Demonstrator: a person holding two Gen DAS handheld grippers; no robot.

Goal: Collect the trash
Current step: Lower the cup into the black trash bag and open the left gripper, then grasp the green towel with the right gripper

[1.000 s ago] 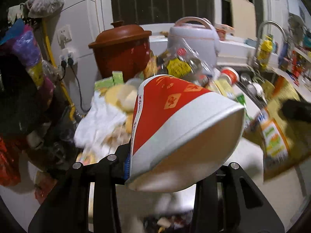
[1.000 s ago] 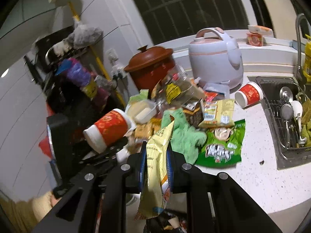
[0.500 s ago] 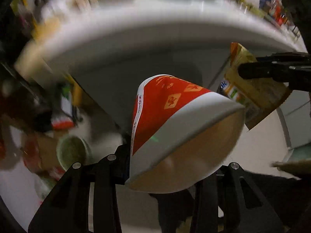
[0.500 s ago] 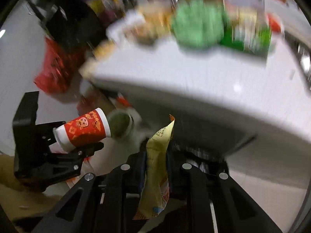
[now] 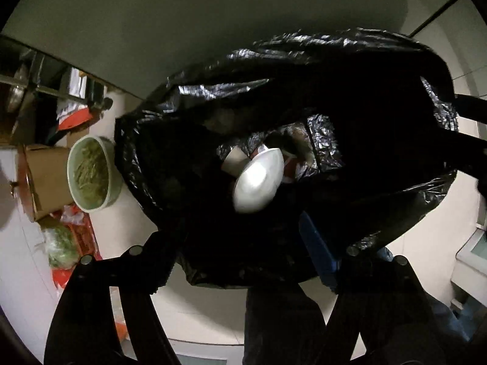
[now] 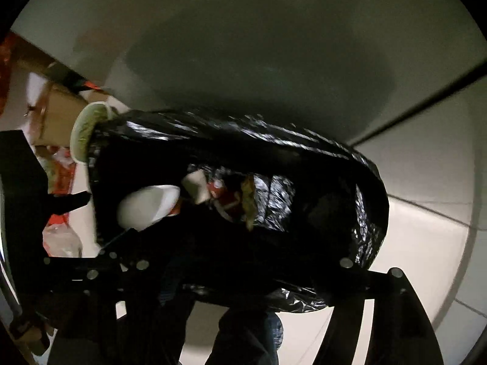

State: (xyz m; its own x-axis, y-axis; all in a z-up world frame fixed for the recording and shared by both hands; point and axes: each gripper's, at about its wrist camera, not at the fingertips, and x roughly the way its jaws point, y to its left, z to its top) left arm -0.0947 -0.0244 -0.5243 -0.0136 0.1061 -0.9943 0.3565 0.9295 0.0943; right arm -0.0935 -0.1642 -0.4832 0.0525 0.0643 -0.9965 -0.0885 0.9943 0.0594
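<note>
A black trash bag (image 5: 304, 91) stands open on the floor below both grippers; it also shows in the right wrist view (image 6: 304, 164). The red-and-white paper cup (image 5: 258, 179) is loose in the bag's mouth, its white base toward me; in the right wrist view it (image 6: 146, 203) is blurred. The yellow snack wrapper (image 6: 248, 197) lies inside among other cups and wrappers. My left gripper (image 5: 243, 261) is open and empty above the bag. My right gripper (image 6: 252, 273) is open and empty above the bag. The other gripper's dark frame (image 6: 24, 213) shows at left.
A green bowl of food scraps (image 5: 89, 173) and a cardboard box (image 5: 42, 179) stand on the floor left of the bag. Red bags and plastic (image 5: 70, 243) lie beside them. The grey cabinet front (image 5: 213, 15) is behind the bag. The person's legs (image 5: 283, 325) are below.
Both grippers swung down from the counter to above the trash bag. The left opened and dropped the paper cup; the right opened and dropped the yellow wrapper into the bag.
</note>
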